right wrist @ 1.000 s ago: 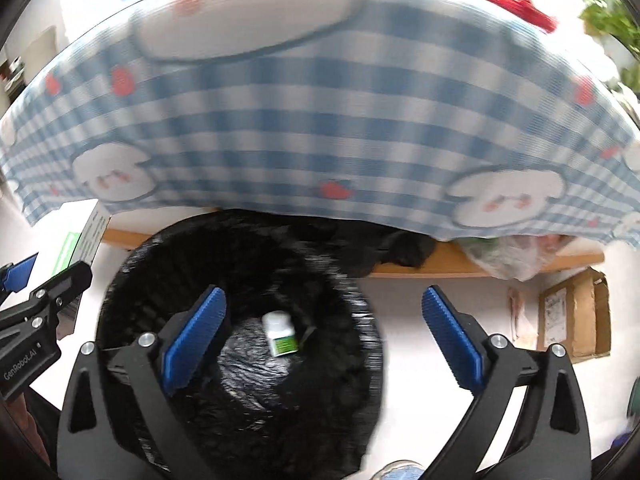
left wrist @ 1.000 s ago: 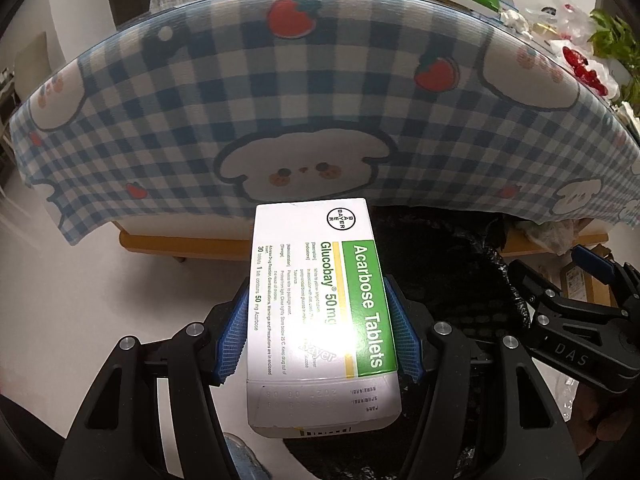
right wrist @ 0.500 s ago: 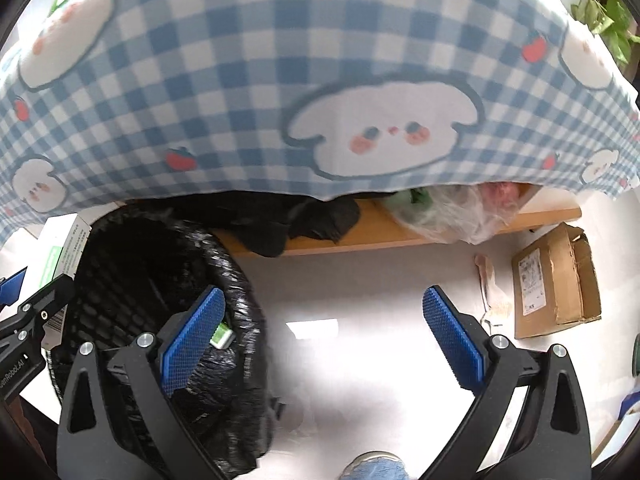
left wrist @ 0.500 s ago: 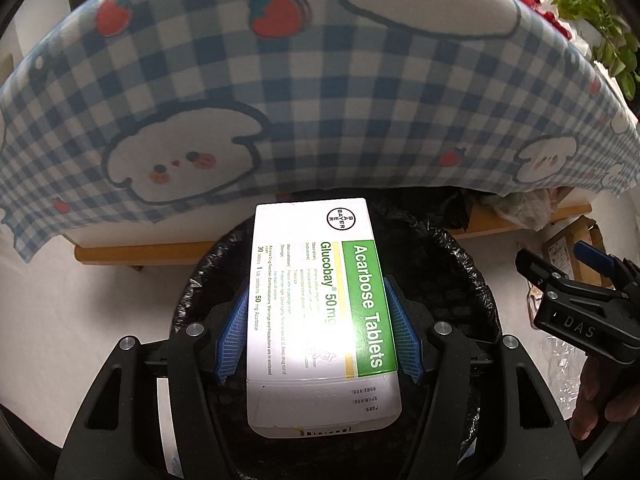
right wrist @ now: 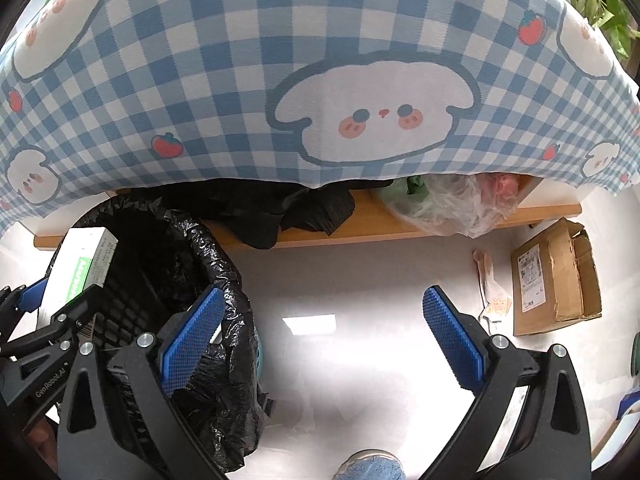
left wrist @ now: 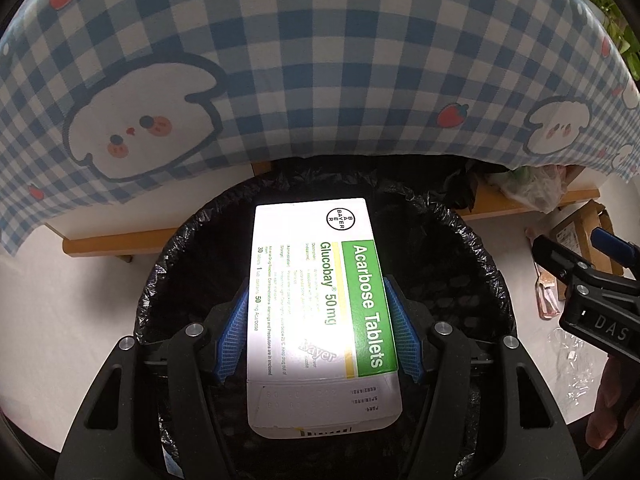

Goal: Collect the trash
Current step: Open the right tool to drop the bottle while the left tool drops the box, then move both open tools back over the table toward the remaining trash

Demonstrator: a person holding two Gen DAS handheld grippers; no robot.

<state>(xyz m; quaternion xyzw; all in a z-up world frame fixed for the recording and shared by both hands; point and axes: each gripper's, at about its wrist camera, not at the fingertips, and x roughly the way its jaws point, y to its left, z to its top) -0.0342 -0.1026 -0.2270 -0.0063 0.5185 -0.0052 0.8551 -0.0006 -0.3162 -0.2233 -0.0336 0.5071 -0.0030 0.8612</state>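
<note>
A white and green tablet box [left wrist: 320, 300] is clamped between the blue pads of my left gripper [left wrist: 318, 322], which is shut on it. The box hangs over the mouth of a bin lined with a black bag [left wrist: 168, 272]. The right wrist view shows the same box [right wrist: 82, 266] at the far left above the bin [right wrist: 224, 280], with the left gripper [right wrist: 48, 320] around it. My right gripper [right wrist: 322, 334] stands open over bare floor to the right of the bin, nothing between its fingers [right wrist: 192, 332]. It also shows at the left wrist view's right edge [left wrist: 592, 300].
A blue checked tablecloth [right wrist: 200, 60] with bunny prints hangs over the table edge just behind the bin. Under it runs a wooden shelf [right wrist: 360, 224] with black cloth and a plastic bag [right wrist: 452, 204]. A cardboard box [right wrist: 556, 280] lies on the floor at right.
My left gripper carried the tablet box from beside the bin to over its mouth and sank lower. My right gripper moved right, off the bin and over the floor.
</note>
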